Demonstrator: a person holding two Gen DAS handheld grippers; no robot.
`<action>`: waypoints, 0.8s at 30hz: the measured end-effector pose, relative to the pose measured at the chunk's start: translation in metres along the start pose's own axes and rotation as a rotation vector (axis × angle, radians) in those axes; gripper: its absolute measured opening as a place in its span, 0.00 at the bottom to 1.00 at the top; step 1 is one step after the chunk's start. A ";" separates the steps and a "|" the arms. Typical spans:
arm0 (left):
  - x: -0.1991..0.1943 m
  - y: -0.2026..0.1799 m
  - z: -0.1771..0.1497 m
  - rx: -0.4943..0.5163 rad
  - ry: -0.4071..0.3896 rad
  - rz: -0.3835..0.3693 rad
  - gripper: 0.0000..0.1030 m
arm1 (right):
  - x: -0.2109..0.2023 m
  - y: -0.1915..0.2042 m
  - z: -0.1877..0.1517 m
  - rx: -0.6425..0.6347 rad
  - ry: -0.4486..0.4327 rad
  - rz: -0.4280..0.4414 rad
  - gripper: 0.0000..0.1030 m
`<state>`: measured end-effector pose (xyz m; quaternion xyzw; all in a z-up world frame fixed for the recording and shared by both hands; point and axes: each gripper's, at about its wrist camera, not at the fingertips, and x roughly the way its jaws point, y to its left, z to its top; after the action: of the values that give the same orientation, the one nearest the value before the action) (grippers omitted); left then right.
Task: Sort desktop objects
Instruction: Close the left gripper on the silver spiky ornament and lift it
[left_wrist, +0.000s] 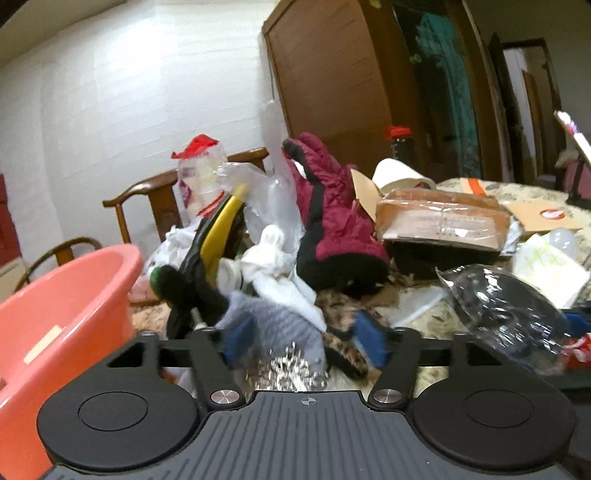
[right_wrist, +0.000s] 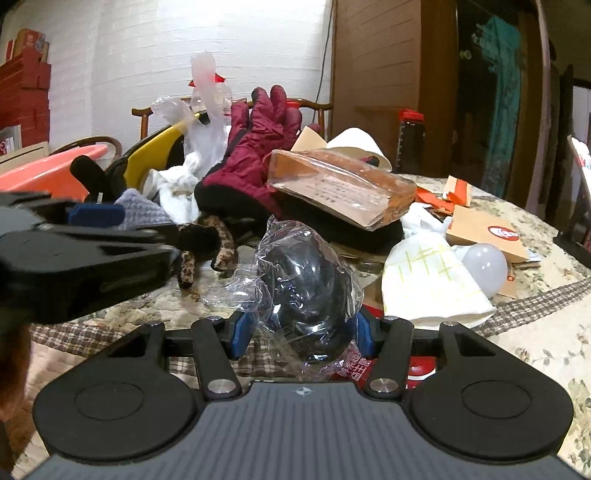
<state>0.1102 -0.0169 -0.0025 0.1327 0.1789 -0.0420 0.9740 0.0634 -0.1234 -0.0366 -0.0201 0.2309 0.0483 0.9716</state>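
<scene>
Left claw (left_wrist: 301, 338): our blue pads sit spread either side of a grey knit cloth (left_wrist: 275, 321), not visibly pinching it.
Right claw (right_wrist: 301, 332): we flank a black thing in clear wrap (right_wrist: 306, 284); whether we grip it, we cannot tell.
Worktop (right_wrist: 535, 332): still heaped, so we judge most sorting is left.
Basin (left_wrist: 62, 314): one, pink, at the left edge, looks empty as far as we see.
Count: one maroon glove (right_wrist: 255, 155), one light bulb (right_wrist: 485, 267), one wrapped brown packet (right_wrist: 343, 188).
</scene>
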 end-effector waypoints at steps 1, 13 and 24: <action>0.006 -0.002 0.001 0.007 0.004 0.009 0.78 | 0.001 0.000 0.000 -0.001 0.003 0.002 0.58; 0.022 0.024 -0.005 -0.075 0.079 -0.020 0.00 | 0.000 -0.007 -0.001 0.028 0.003 0.020 0.58; -0.022 0.048 -0.017 -0.120 0.012 0.003 0.00 | -0.012 -0.011 -0.006 0.050 -0.022 0.019 0.58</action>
<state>0.0898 0.0346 0.0020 0.0745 0.1869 -0.0286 0.9791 0.0512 -0.1359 -0.0366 0.0070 0.2213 0.0520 0.9738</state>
